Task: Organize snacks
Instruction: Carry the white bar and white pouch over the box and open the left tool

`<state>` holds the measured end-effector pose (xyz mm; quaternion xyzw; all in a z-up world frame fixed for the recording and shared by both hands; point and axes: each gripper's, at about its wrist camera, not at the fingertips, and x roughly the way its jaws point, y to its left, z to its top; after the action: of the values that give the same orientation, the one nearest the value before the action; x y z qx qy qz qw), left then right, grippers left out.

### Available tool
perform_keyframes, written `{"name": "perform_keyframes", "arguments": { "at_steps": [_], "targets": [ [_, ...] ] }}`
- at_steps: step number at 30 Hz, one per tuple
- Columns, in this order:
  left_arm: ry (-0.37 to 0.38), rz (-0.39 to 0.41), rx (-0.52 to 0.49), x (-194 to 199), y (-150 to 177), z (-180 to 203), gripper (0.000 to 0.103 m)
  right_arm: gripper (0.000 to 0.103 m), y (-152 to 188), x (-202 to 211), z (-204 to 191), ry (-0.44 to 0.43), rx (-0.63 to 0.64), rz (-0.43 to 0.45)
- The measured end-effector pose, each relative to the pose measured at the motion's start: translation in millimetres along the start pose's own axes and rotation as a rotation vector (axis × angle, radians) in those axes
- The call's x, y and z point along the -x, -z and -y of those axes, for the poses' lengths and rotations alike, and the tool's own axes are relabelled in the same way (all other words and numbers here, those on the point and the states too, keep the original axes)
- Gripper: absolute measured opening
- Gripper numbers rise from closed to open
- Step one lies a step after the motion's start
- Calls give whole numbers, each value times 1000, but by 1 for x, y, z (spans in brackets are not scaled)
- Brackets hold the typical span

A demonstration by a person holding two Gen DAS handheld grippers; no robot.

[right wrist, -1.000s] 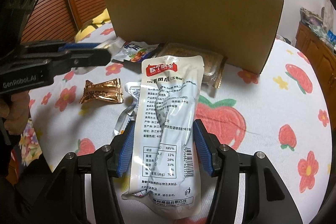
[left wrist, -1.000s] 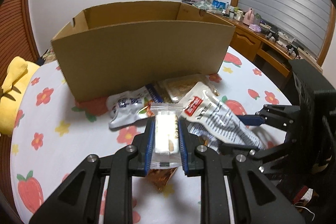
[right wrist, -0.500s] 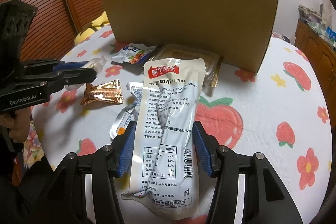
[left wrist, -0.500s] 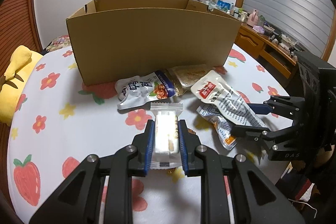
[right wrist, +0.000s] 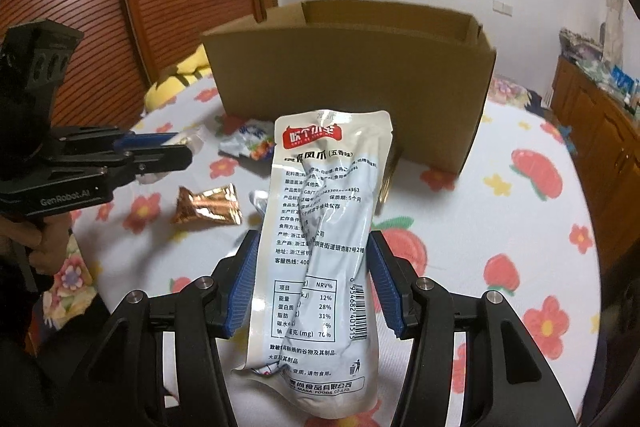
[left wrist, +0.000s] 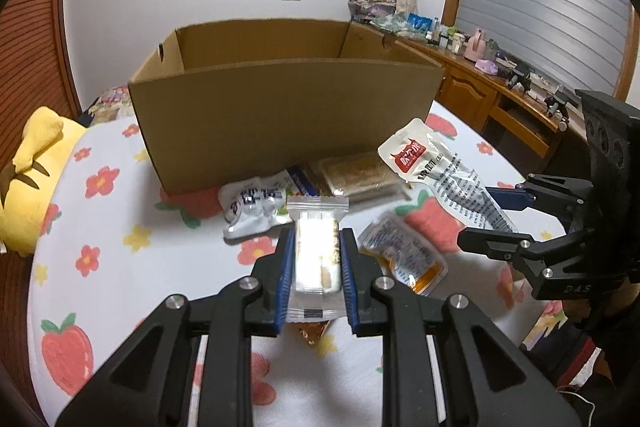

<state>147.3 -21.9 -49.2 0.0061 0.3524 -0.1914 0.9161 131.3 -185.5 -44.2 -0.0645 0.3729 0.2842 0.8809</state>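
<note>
Left gripper (left wrist: 316, 259): blue pads are clamped on a small clear-wrapped bar (left wrist: 317, 255), which is held off the table, its crimped top end sticking out ahead of the fingertips. The same gripper is seen side-on at the left of the right wrist view, gripped by a hand (right wrist: 38, 243).

Right gripper (right wrist: 312, 279): fingers are set wider and closed on the sides of a long white pouch (right wrist: 320, 251) with a red label at its far end and printed text and a barcode on its face. The pouch is held lengthwise between the pads and stands clear of the tabletop; its near end hangs back past the pads toward the camera. In the left wrist view it is seen raised at the right, in front of the box's right corner.

An open cardboard box (left wrist: 288, 107) is set on the far side of the round table (left wrist: 80, 219), which is covered by a white cloth with flowers and strawberries. Inside of box cannot be seen.

Loose on the cloth, just before the box: a white-and-blue pack (left wrist: 256, 207), a flat tan cake pack (left wrist: 356, 175) touching the box's base, a small clear-and-orange sachet (left wrist: 404, 255) and a gold foil packet (right wrist: 208, 205).

A yellow plush (left wrist: 36, 163) is seen at the table's left edge.
</note>
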Motion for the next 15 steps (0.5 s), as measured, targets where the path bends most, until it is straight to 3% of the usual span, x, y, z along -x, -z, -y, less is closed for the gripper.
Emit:
{"name": "perform_keyframes", "arguments": {
  "at_steps": [15],
  "targets": [
    [-21,102,-18,25,-49,-9,20,54,-55,25,1,18,55,90]
  ]
}}
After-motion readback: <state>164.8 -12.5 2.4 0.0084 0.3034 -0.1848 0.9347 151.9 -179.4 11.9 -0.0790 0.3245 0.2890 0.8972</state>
